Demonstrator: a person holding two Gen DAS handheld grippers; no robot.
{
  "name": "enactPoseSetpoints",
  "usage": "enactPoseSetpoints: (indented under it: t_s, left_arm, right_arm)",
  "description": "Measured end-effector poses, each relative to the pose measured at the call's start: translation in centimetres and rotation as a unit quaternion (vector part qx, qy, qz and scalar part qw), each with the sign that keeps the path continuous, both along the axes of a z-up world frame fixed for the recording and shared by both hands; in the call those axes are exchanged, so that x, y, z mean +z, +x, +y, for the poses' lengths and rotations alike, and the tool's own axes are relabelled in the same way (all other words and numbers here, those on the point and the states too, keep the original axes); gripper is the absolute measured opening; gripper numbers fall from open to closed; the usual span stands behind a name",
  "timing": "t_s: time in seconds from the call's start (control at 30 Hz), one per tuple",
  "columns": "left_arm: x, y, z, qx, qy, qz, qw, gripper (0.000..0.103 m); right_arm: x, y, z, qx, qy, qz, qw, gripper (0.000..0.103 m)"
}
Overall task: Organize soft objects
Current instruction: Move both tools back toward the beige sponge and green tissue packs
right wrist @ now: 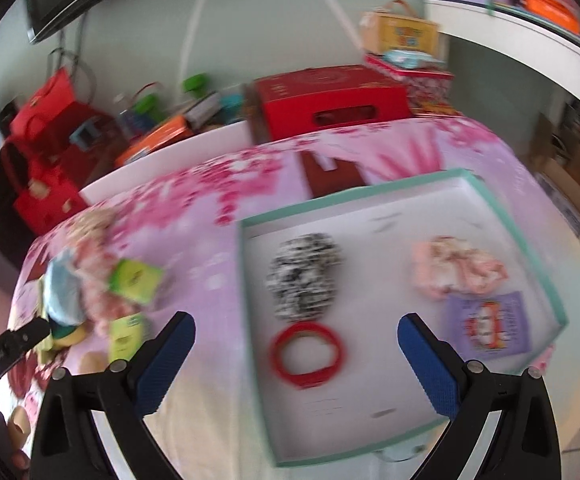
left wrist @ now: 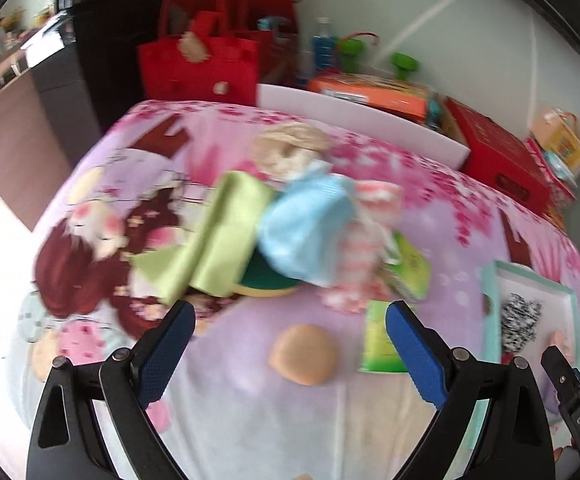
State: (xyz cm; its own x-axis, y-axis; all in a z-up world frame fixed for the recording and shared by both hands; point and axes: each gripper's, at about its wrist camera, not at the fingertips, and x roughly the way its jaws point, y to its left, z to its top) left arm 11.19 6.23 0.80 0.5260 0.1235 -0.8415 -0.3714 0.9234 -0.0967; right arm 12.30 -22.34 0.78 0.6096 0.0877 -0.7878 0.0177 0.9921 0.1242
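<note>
Pink cartoon blanket [left wrist: 466, 280] covers table; red bags [left wrist: 197, 64] behind; both tools spread, empty.

Plenty of bare blanket [left wrist: 241, 392] up front, just a tan bun [left wrist: 304, 354]; cloth pile [left wrist: 273, 228] blocking further back

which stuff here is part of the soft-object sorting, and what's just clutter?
Job:
- mint-rimmed tray
- in it: black-and-white scrunchie, pink scrunchie, red ring
- pile on the bedspread: blue cloth, green cloth
- tan round sponge
- both tools, open: left, right

Clutter:
- red bags
- red box
- orange box
</note>
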Motion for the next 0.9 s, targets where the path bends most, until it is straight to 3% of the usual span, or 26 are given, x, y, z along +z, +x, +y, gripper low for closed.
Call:
enactPoseSetpoints:
  t_s: [0.1, 0.2, 0.5, 0.67, 0.9]
  left_arm:
    - [0.0, -0.6, 1.6, 0.018, -0.001, 0.001, 0.9998, 0.096]
    - [-0.6, -0.6, 2.6, 0.026, -0.028, 0.002, 0.9993, 0.096]
    - [-3.9, -0.1, 3.6, 0.031, -0.065, 0.05, 0.9962, 0.096]
    - [-6.3, 0.3, 4.4, 0.043, -0.082, 0.085, 0.992, 0.096]
    - [-6.4, 0.1, 4.6, 0.055, -0.088, 0.084, 0.991, 0.096]
  right_arm:
    - [-0.3, 0.0, 2.5, 0.025, 0.002, 0.004, 1.0, 0.103]
    - [-0.4, 0.0, 5.0, 0.049, 0.0, 0.006, 0.999, 0.103]
    - [-3.4, -0.1, 11.5, 0.129, -0.042, 0.041, 0.99, 0.103]
    - [-5.2, 0.1, 13.0, 0.153, -0.049, 0.057, 0.985, 0.103]
    - [-6.4, 0.9, 14.5, 0.172, -0.04, 0.055, 0.983, 0.103]
